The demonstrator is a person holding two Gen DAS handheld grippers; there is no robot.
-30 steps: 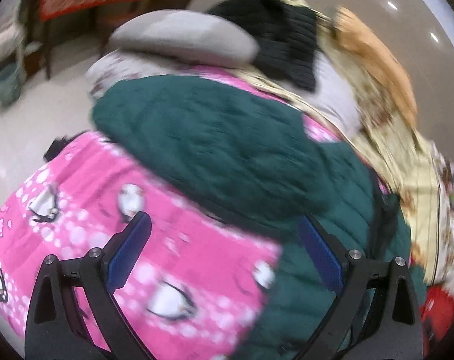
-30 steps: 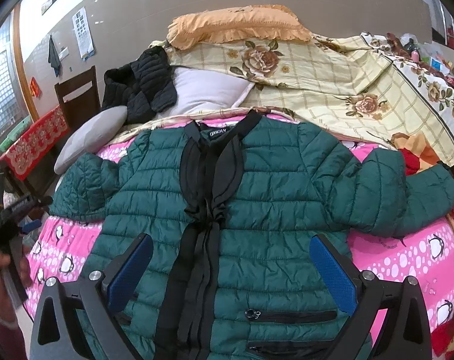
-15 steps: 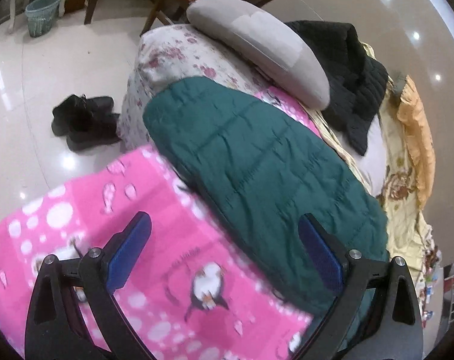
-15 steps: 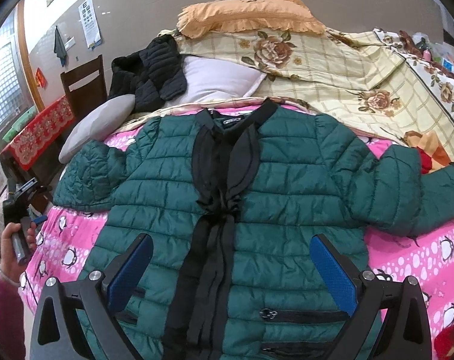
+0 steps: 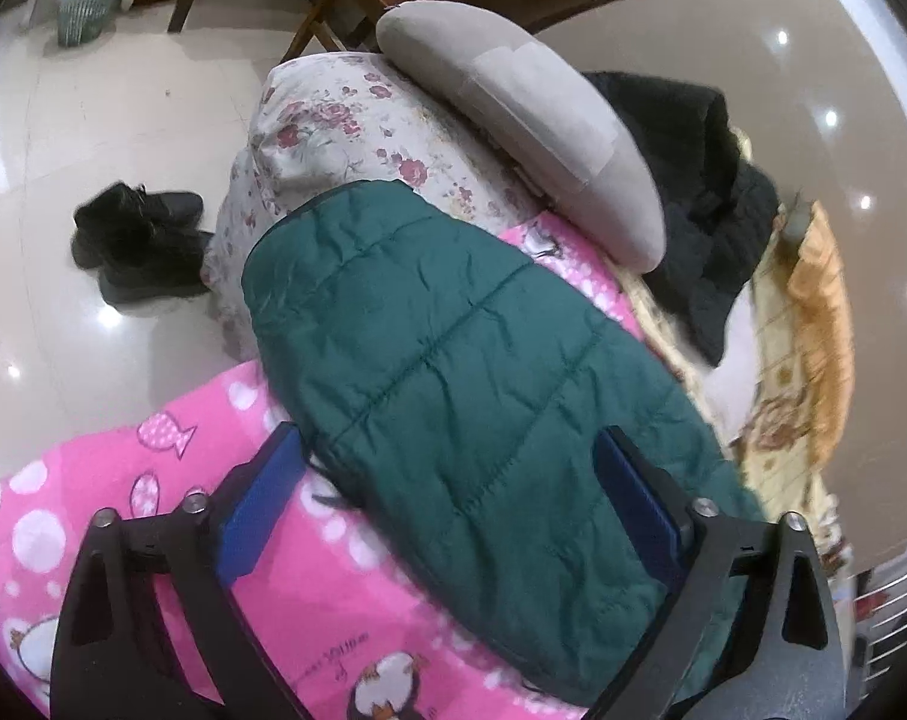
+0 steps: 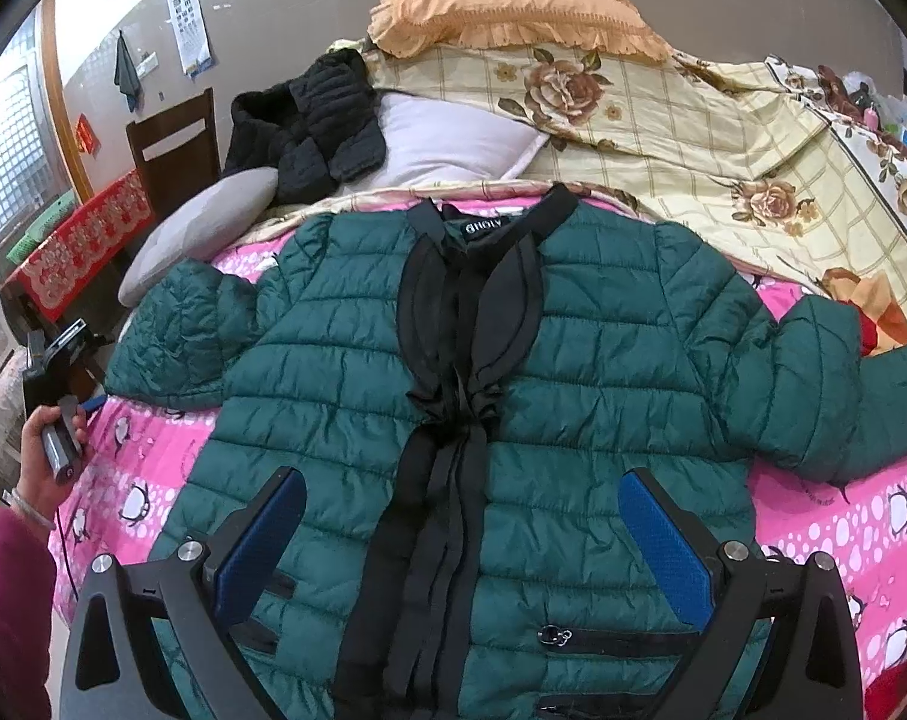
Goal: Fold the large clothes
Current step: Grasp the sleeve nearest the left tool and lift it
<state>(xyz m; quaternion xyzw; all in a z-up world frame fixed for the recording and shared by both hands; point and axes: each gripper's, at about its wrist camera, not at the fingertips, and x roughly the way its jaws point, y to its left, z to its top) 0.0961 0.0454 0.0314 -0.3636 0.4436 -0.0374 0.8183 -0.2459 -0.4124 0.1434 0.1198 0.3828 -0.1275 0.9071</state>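
A dark green quilted jacket [image 6: 573,372] with black front trim lies face up and spread out on a pink penguin-print blanket [image 6: 843,516]. Its left sleeve [image 5: 453,372] fills the left wrist view. My left gripper [image 5: 453,474] is open and empty, hovering over that sleeve; the hand holding it also shows in the right wrist view [image 6: 57,384]. My right gripper [image 6: 459,516] is open and empty above the jacket's lower front. The right sleeve [image 6: 813,384] lies bent toward the bed's right edge.
A grey pillow [image 5: 531,120], a black jacket [image 6: 315,120], a white pillow [image 6: 453,144], an orange pillow [image 6: 513,12] and a floral quilt [image 6: 723,144] lie at the bed's head. Black shoes [image 5: 135,240], a chair [image 6: 171,144] and a basket [image 5: 90,0] stand left of the bed.
My left gripper has swung out to the bed's left edge and now looks along the left sleeve. My right gripper has moved closer over the jacket's front.
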